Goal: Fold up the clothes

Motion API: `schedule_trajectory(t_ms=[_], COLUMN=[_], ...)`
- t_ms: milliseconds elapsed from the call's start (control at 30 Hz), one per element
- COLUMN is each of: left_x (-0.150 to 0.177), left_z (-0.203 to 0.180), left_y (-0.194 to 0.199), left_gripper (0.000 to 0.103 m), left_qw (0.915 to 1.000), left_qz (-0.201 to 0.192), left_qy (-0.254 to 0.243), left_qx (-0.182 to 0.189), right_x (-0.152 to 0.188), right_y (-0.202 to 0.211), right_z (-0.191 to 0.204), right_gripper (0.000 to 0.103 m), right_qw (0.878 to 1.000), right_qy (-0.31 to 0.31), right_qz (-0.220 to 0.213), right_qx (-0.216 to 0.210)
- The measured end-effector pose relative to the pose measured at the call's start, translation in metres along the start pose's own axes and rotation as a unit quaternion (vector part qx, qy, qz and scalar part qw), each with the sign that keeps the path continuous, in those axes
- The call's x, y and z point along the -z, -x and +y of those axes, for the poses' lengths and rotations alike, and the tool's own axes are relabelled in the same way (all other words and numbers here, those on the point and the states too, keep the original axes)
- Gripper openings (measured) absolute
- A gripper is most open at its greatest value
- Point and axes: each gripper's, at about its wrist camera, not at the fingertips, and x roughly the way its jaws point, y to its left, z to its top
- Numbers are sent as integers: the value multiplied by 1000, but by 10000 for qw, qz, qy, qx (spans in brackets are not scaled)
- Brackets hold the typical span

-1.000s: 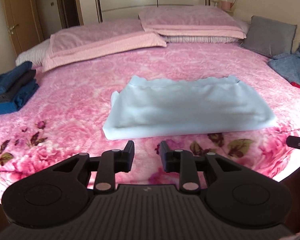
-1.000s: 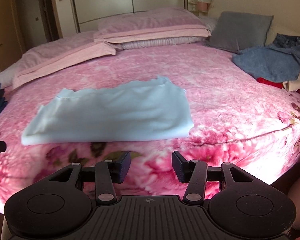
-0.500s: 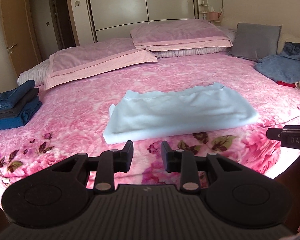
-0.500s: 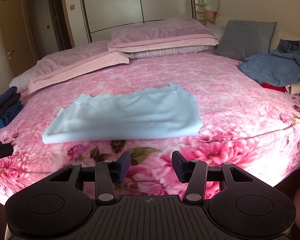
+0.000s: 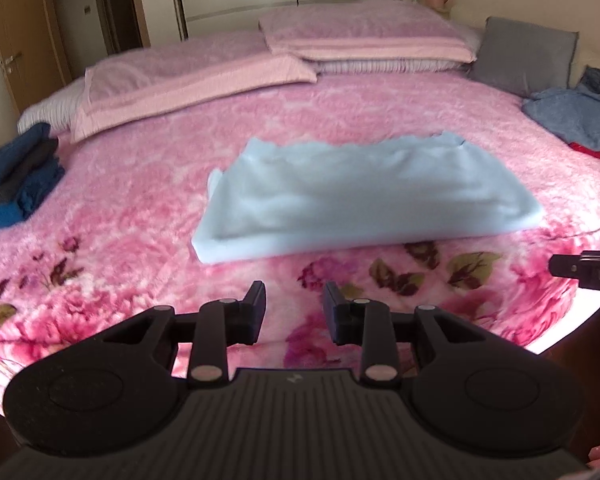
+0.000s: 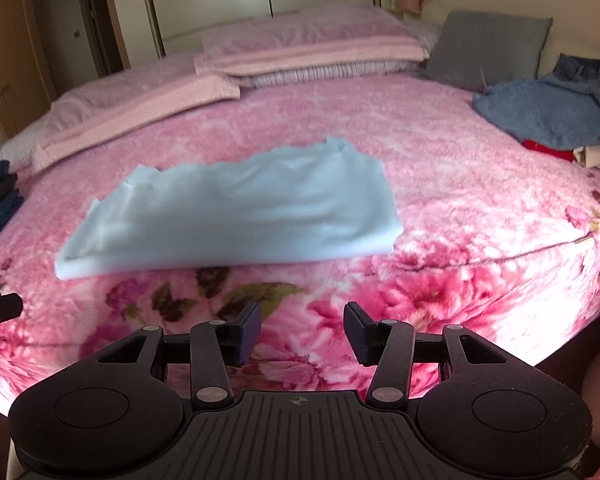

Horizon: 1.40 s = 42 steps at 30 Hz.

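I have my left gripper (image 5: 294,306) and right gripper (image 6: 302,332) both released, holding nothing. The folded light-blue garment (image 5: 364,196) lies on the pink floral bedspread (image 5: 140,208) at twelve o'clock, nothing between. Folded jeans stack (image 5: 16,184) at ten, loose clothes pile (image 6: 548,116) at two.

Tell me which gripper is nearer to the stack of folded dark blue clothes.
Left. The left gripper hovers open over the bed's near edge, the stack of folded dark blue clothes on its left. The right gripper, also open, sits farther right, the stack at its view's far left edge.
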Motion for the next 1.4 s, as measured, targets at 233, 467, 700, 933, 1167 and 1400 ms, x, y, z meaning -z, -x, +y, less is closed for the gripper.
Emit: schedule_trajectory(t_ms=[233, 467, 700, 933, 1167, 1400], left_x=[-16, -72, -102, -113, -141, -129], left_z=[10, 5, -11, 0, 14, 49], left_y=[-59, -134, -218, -239, -293, -266], left_gripper=[25, 19, 19, 19, 19, 15], left_qw=[9992, 9975, 9967, 9951, 9972, 9990], left_qz=[183, -97, 66, 378, 218, 187], left_qy=[24, -92, -359, -263, -281, -111], left_qx=[350, 688, 723, 874, 664, 390], right_x=[-21, -74, -107, -119, -150, -151], right_y=[-48, -106, -177, -237, -273, -245], right_z=[-16, -18, -3, -6, -12, -60], right_gripper=[49, 49, 42, 41, 41, 41], right_qw=[9995, 9987, 9971, 9963, 9953, 9998], right_qy=[-314, -177, 308, 825, 927, 147], right_qz=[64, -401, -534, 22, 66, -88], right_qx=[-27, -253, -457, -247, -291, -133])
